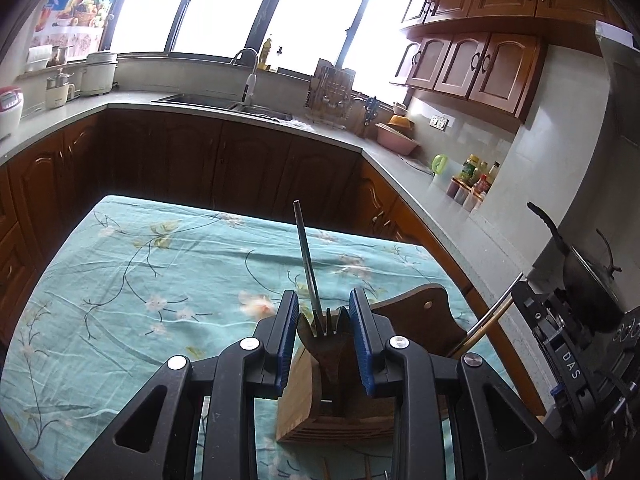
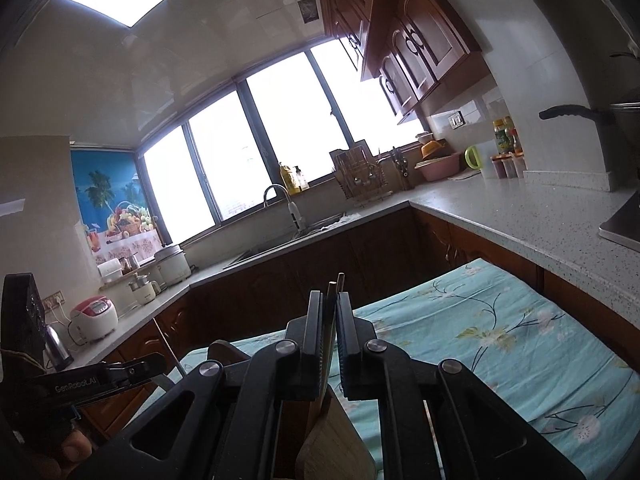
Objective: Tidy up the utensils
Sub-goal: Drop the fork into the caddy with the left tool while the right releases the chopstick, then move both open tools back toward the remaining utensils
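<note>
A kitchen with dark wooden cabinets, grey counters and bright windows. In the foreground stands a table under a turquoise floral cloth, and on it a wooden utensil holder with open compartments.

The left gripper hangs just over the holder, its blue-padded jaws part open on either side of a fork whose tines point up between them. The pads do not appear to press on the fork. A single metal chopstick rises from the same place, leaning up and away over the cloth.

The right gripper, seen from its own camera, is nearly closed and pinches a pair of chopsticks, their tips poking out beyond the jaws. Below it the holder's wooden edge is visible, so the chopsticks seem poised over the holder. From the left camera their shafts slant down behind the holder.

The step in hand looks like dropping cutlery into the compartments. Next, I judge, the right side must steer the chopsticks into a slot and let go, while the left draws clear without knocking the fork
</note>
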`<state>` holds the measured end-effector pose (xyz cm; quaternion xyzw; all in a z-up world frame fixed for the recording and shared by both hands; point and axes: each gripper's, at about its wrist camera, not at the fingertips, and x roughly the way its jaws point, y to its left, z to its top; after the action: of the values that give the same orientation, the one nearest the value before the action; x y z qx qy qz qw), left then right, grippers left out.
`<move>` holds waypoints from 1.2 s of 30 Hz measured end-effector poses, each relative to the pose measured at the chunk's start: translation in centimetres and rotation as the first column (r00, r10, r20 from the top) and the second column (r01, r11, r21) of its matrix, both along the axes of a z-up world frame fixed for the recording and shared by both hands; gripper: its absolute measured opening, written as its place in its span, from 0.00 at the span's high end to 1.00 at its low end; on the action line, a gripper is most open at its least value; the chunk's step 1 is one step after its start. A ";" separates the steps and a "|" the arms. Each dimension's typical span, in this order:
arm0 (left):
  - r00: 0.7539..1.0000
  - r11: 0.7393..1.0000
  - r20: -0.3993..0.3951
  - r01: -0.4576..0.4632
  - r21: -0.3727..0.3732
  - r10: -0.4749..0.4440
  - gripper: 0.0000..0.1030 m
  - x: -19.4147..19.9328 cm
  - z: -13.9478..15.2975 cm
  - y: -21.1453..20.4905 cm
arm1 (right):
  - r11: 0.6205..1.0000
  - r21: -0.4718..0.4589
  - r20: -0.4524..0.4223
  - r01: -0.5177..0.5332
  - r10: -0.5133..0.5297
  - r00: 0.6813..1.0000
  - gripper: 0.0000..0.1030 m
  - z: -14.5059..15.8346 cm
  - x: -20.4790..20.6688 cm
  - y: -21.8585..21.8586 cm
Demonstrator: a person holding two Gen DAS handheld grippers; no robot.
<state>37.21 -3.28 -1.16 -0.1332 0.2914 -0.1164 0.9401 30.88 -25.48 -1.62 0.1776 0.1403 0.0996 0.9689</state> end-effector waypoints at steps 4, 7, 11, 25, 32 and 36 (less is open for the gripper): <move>1.000 1.000 -0.002 -0.006 0.009 0.006 0.75 -0.2 0.2 -0.2 | 1.000 0.007 -0.014 -0.011 0.011 1.000 0.90 0.2 0.2 -0.2; 1.000 1.000 -0.001 -0.011 0.016 0.011 0.75 -0.5 0.1 -0.4 | 1.000 0.009 -0.025 -0.015 0.015 1.000 0.89 0.3 0.3 -0.2; 1.000 1.000 -0.005 -0.013 0.014 0.013 0.70 -0.7 0.2 -0.3 | 1.000 0.018 -0.048 -0.011 0.012 0.999 0.76 0.1 0.3 -0.4; 1.000 0.999 -0.001 -0.031 -0.021 0.031 0.25 -4.5 0.8 1.1 | 0.994 0.103 -0.090 -0.036 0.045 0.995 0.08 1.5 -1.9 -2.2; 0.999 0.999 -0.011 -0.040 -0.011 0.040 0.23 -8.1 1.0 2.1 | 0.991 0.107 -0.102 -0.077 0.088 0.991 0.02 2.1 -4.2 -2.0; 0.999 0.999 -0.021 -0.045 -0.011 0.044 0.22 -10.3 0.9 2.7 | 0.988 0.118 -0.114 -0.098 0.112 0.987 0.01 2.3 -5.9 -2.0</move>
<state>26.90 -0.57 -0.23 -0.1464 0.2975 -0.0957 0.9385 24.94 -27.52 0.69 0.2296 0.2020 0.1473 0.9406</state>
